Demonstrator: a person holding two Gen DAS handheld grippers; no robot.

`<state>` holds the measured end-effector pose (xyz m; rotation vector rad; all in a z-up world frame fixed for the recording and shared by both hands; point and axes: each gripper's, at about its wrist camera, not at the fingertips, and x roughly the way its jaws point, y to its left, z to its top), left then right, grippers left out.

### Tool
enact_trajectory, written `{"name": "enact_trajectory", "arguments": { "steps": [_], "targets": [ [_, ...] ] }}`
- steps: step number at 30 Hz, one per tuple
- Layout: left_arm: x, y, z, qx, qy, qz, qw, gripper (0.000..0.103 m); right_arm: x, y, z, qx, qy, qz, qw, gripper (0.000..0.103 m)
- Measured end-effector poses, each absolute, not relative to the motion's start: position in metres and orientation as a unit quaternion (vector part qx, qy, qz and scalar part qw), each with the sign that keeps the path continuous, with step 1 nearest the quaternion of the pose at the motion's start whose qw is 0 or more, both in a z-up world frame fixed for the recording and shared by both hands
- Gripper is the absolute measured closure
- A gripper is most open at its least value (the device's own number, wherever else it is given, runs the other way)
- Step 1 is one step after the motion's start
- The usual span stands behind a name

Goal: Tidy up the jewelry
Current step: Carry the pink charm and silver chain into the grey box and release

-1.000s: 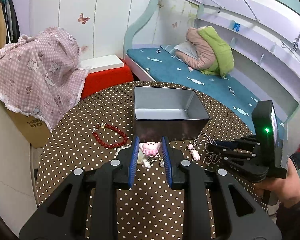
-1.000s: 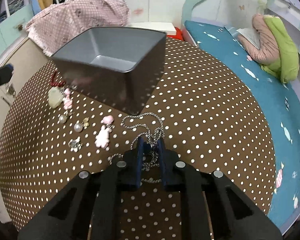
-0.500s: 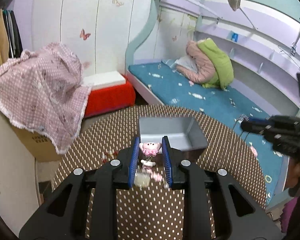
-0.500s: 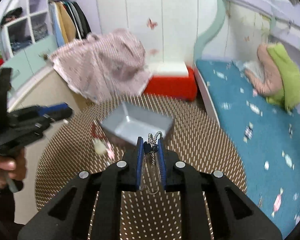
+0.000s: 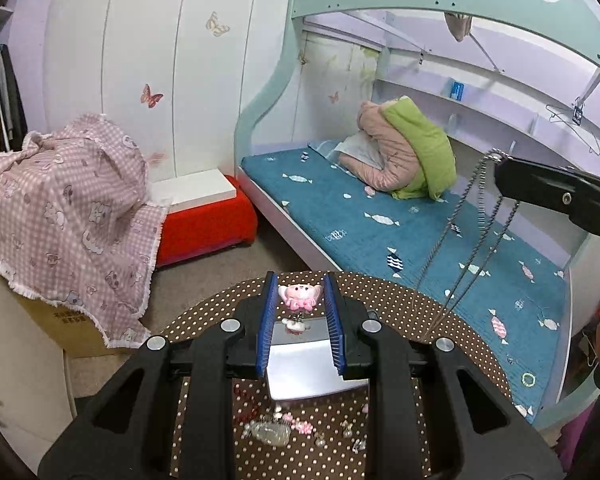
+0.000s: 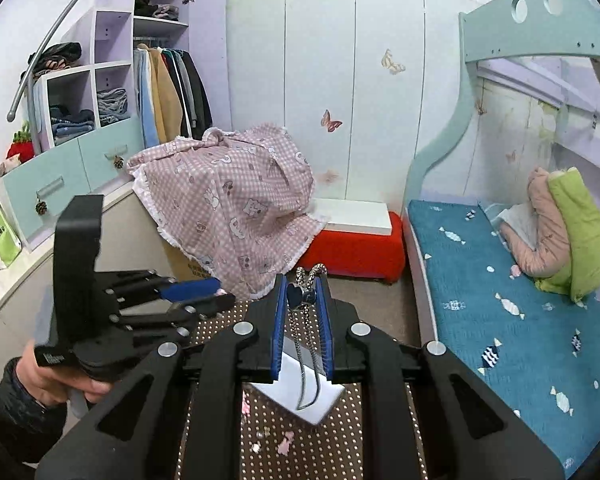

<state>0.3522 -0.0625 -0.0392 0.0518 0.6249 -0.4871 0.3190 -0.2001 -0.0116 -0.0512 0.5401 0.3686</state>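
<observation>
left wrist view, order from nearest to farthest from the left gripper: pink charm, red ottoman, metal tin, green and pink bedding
1. pink charm, clamped between the left gripper fingers.
2. metal tin, just below on the dotted table.
3. red ottoman, on the floor, left.
4. green and pink bedding, far on the bed, right.

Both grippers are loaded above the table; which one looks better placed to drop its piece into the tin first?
Probably left. The left gripper holds the pink charm directly over the grey tin. The right gripper's silver chain hangs long toward the tin's edge.
</observation>
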Motion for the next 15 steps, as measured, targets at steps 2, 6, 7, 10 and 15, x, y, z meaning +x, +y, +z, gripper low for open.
{"name": "enact_trajectory", "arguments": {
  "steps": [2,6,7,10,15],
  "targets": [
    [0.362,-0.069,-0.045,0.028,0.316,-0.239,0.918,0.08,0.327,-0.199,-0.019,-0.018,0.277,0.185,0.943,0.09],
    [0.38,-0.076,-0.069,0.029,0.346,-0.242,0.906,0.079,0.346,-0.196,-0.05,-0.011,0.317,0.189,0.929,0.09],
    [0.386,-0.078,-0.078,0.029,0.357,-0.241,0.902,0.079,0.35,-0.195,-0.058,-0.009,0.327,0.19,0.926,0.09],
    [0.4,-0.079,-0.107,0.027,0.39,-0.231,0.891,0.078,0.366,-0.193,-0.088,0.001,0.366,0.19,0.911,0.09],
    [0.415,-0.069,-0.138,0.018,0.411,-0.189,0.891,0.019,0.382,-0.2,-0.126,0.036,0.414,0.182,0.891,0.083]
  ]
}}
